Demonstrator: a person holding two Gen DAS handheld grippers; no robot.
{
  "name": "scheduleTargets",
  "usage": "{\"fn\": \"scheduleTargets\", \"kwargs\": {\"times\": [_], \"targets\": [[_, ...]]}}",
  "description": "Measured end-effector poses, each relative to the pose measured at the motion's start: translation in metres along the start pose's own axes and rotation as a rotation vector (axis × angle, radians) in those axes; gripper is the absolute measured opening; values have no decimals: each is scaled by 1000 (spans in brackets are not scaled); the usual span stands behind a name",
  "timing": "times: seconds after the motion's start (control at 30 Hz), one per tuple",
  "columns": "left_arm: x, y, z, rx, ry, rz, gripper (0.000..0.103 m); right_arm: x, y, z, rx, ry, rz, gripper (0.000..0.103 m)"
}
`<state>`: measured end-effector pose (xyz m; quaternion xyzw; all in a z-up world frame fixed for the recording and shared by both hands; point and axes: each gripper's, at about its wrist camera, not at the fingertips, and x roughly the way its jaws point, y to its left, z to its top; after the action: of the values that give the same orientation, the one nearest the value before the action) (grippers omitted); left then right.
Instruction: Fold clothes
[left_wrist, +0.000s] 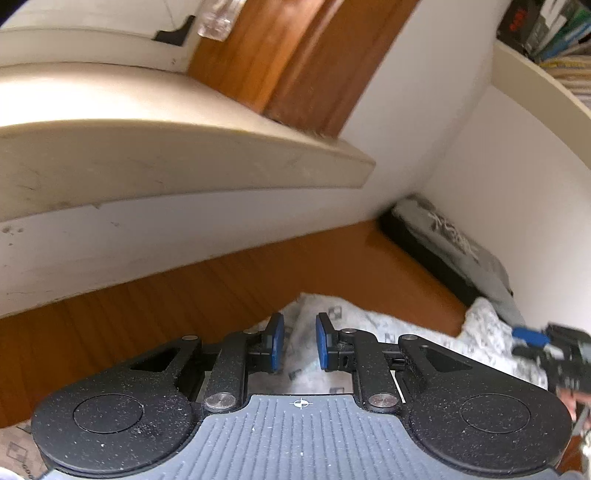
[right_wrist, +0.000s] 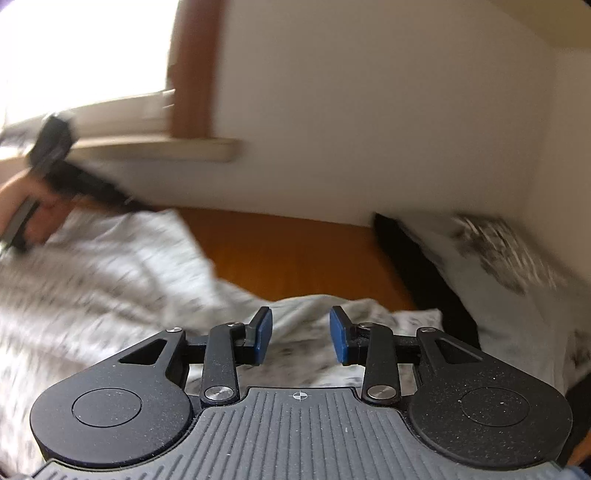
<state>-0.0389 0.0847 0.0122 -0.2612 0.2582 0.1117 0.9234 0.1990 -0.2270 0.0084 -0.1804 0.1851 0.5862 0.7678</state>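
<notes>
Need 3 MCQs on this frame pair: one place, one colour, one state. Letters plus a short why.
1. Where does the grey printed shirt lie?
A. against the wall on the right
B. on the windowsill
C. between the left tool's pads

2. What colour are the tool pads?
A. red
B. blue
C. white

3. How is the right tool?
A. clamped on cloth
B. open, nothing pinched
C. holding a hanger

Key: 1 A, it rests by the wall, on a black garment. 2 B, both tools show blue pads. 3 B, a gap shows above the white patterned garment.
</notes>
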Motion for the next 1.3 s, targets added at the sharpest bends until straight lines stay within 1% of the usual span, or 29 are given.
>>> {"fn": "scheduleTargets", "kwargs": {"times": [0.13,0.27,0.37,0.43,0.53,0.6,0.63,0.67,0.7,0.73,0.77,0.8,0.83,0.9,0.93,1.0,1.07,1.13,1.17,1.2,1.23,1.27,1.3], "targets": [[4,-6,-3,30,11,18,19,18,-17,5,135,42,-9,35],[5,-7,-4,39,14,23,19,32,-20,10,219,74,14,35],[5,-7,-4,45,19,23,19,39,-16,15,238,98,38,35],[7,-8,-5,50,34,13,19,48,-13,18,252,145,53,35],[8,-11,-5,64,47,-2,19,60,-8,23,247,195,41,35],[7,-12,-6,76,54,-16,19,66,-6,27,247,203,41,34],[7,-13,-6,81,57,-24,19,68,-6,29,247,197,43,30],[7,-14,-7,88,52,-22,19,70,-6,31,246,191,46,7],[4,-14,-6,88,31,-10,19,69,-6,34,241,156,34,3],[2,-14,-6,89,9,2,8,64,-6,38,232,97,11,3],[0,-14,-6,89,-12,14,1,57,-8,42,233,13,-4,3],[-3,-14,-6,90,-33,25,1,49,-10,44,239,-64,-10,3],[-5,-14,-5,90,-54,37,1,43,-12,45,245,-117,-16,3],[-12,-9,-3,55,-104,52,1,32,-16,46,255,-223,-28,3],[-14,-6,-2,39,-113,58,1,32,-19,45,264,-221,-29,3],[-14,-3,-2,22,-102,54,2,42,-24,36,285,-127,-30,4],[-12,-2,-2,18,-88,56,2,51,-30,25,318,-13,-24,5],[-11,-2,-3,19,-76,62,2,53,-34,16,340,53,-43,10],[-10,-2,-4,19,-71,65,2,51,-36,13,355,63,-42,10],[-9,-2,-4,16,-64,63,5,50,-38,11,377,67,-34,17],[-9,-1,-3,13,-55,59,12,48,-41,10,399,70,-27,21],[-7,-1,-2,9,-40,48,19,47,-42,10,415,74,-16,29],[-5,0,-3,12,-25,31,21,46,-42,11,425,80,-1,36]]}}
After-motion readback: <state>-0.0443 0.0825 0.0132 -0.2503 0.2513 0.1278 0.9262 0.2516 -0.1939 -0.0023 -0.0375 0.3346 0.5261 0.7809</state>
